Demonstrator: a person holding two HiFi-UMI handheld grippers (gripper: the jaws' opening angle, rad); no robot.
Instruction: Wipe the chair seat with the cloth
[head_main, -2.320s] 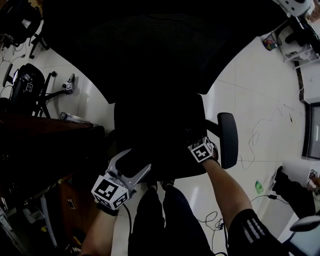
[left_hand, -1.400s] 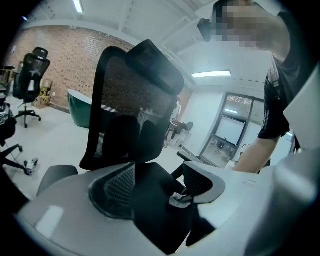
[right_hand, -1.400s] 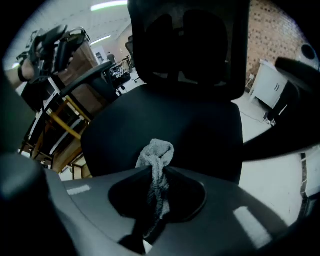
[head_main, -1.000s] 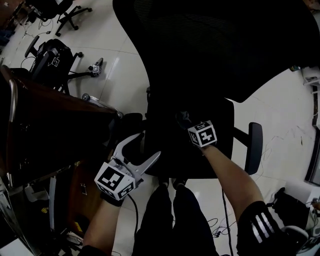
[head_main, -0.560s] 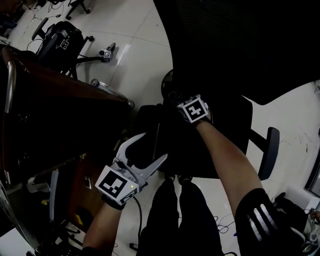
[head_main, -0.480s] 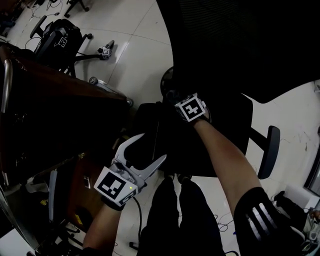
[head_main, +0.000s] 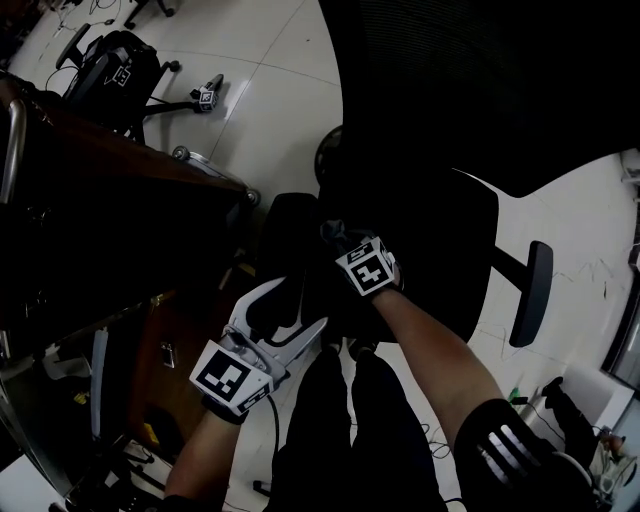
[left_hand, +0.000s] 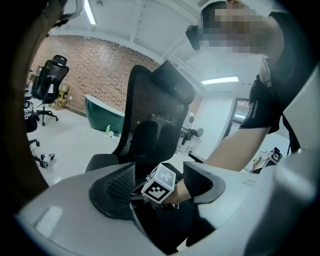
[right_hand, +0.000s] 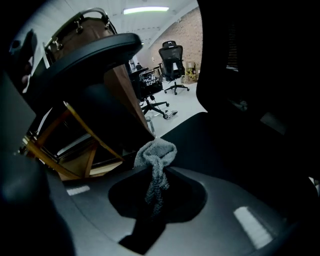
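Right gripper (right_hand: 154, 202) has its jaws clamped tight on the grey cloth (right_hand: 156, 159), a bunched knot poking out past the tips, right over the black chair seat (right_hand: 202, 134) near its front edge; whether it touches the seat, I can't tell. Left gripper (left_hand: 159, 184) hangs just beside it with its jaws wide apart and holding nothing, the right gripper's black-and-white marker cube (left_hand: 161, 182) showing in the gap.

I log these colours:
- Chair seat (head_main: 440, 270): black.
- Cloth (right_hand: 156, 152): grey, looped texture.
- Left gripper (head_main: 290, 305): white shell, with dark ribbed fingers (left_hand: 117, 185).
- Its marker cube (head_main: 232, 376): black-and-white squares.
- Floor (head_main: 270, 90): glossy white tile.
- Desk (head_main: 185, 320): brown wood.
- Far wall (left_hand: 100, 70): red-brown brick.
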